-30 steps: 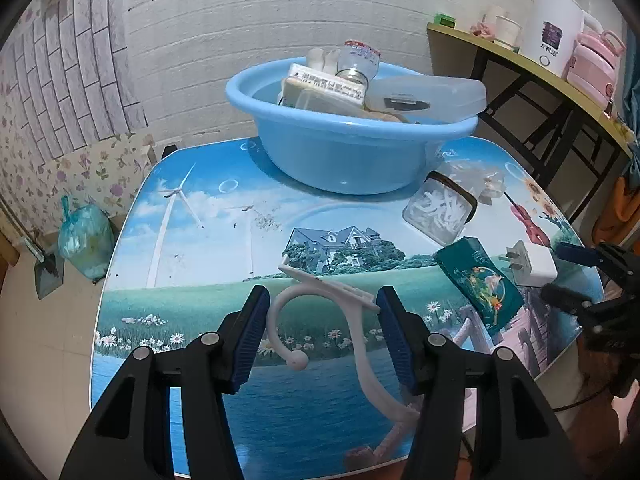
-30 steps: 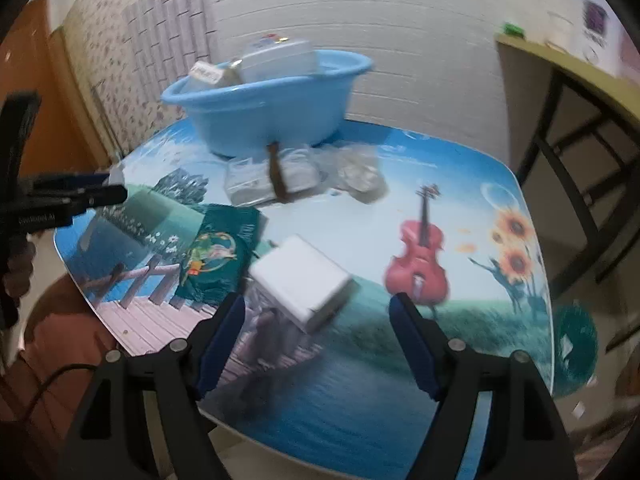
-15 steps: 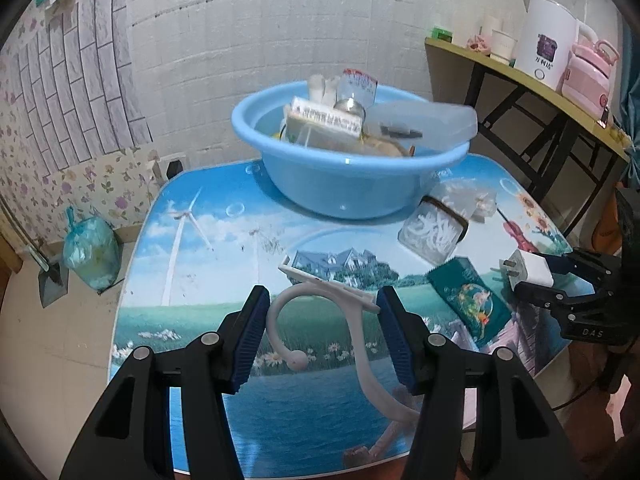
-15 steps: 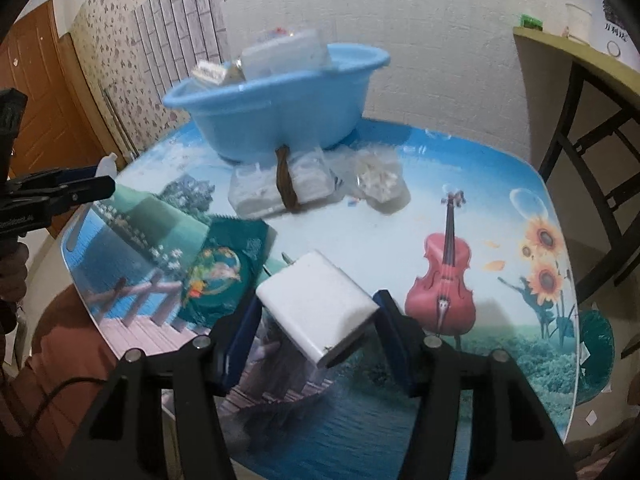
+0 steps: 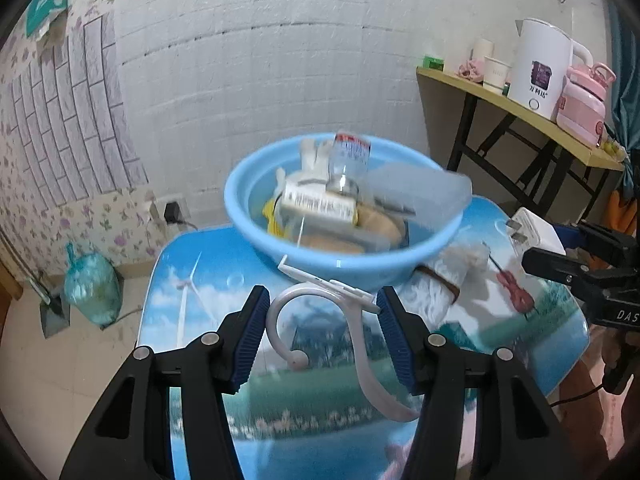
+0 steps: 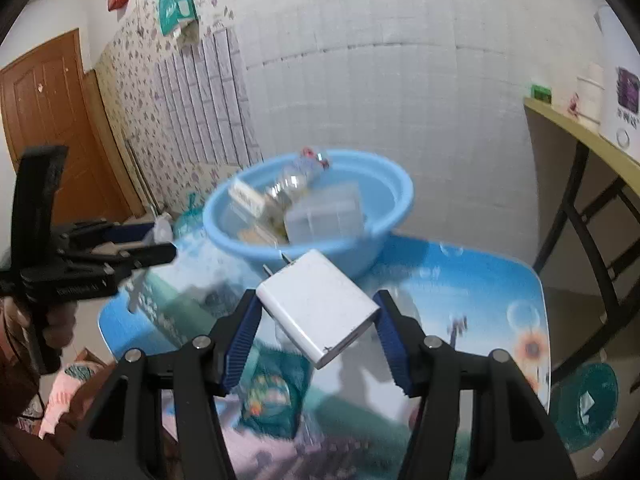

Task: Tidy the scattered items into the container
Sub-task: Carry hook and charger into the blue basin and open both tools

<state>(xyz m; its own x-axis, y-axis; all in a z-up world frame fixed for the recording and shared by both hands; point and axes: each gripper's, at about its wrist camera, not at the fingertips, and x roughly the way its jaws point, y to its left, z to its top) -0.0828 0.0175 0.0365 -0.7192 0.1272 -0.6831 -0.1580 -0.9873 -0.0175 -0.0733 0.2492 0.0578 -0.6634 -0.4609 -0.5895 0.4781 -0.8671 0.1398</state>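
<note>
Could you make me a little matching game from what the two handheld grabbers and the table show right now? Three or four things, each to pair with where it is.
Things:
1. white hook
2. white charger
3. clear bottle
4. white kettle

Places:
A. on the side shelf
B. between the fingers of the right gripper
C. in the blue basin
D. between the fingers of the left gripper

Pairs: 1-D, 2-B, 3-C, 4-A
</note>
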